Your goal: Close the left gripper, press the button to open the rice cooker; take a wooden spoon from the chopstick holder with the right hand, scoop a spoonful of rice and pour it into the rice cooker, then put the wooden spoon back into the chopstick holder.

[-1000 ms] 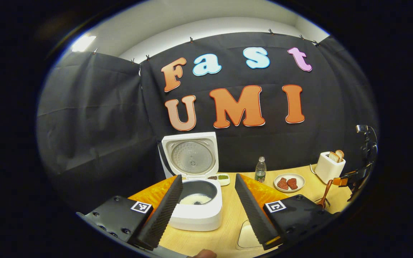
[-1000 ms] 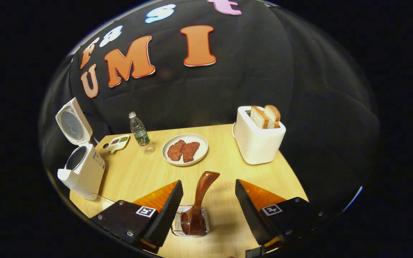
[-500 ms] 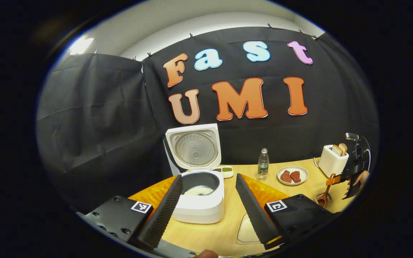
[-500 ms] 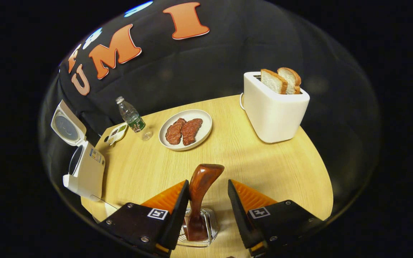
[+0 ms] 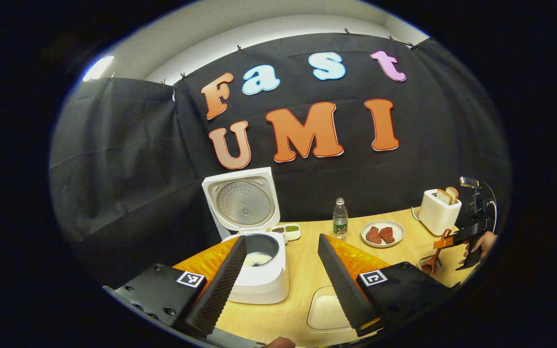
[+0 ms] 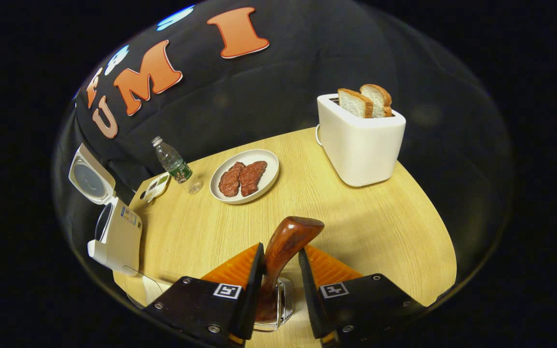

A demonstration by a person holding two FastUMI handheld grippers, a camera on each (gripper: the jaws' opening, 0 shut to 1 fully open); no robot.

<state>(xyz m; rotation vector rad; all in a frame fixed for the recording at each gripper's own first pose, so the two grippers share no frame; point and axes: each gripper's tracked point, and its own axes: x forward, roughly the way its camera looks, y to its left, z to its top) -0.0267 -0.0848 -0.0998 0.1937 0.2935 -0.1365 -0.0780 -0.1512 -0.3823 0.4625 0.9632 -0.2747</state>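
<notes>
Between the fingers of the left hand-held gripper (image 5: 278, 280), which are held spread wide and hold nothing, the rice cooker (image 5: 257, 270) is seen in the left gripper view with its lid raised and some rice in the pot, so the button step is judged done. A shallow tray of rice (image 5: 327, 313) lies on the surface (image 5: 302, 270) just in front. Far to the right, the other hand-held gripper (image 5: 457, 238) is seen at the wooden spoon (image 5: 435, 258).

Low in the right gripper view, the right hand-held gripper (image 6: 281, 285) is tilted down over the wire chopstick holder (image 6: 278, 304), its fingers nearly pressed together around the spoon's handle; whether both touch it cannot be told. The spoon is being taken; next, a firm pinch and a straight lift clear of the holder are called for, then a carry to the tray
</notes>
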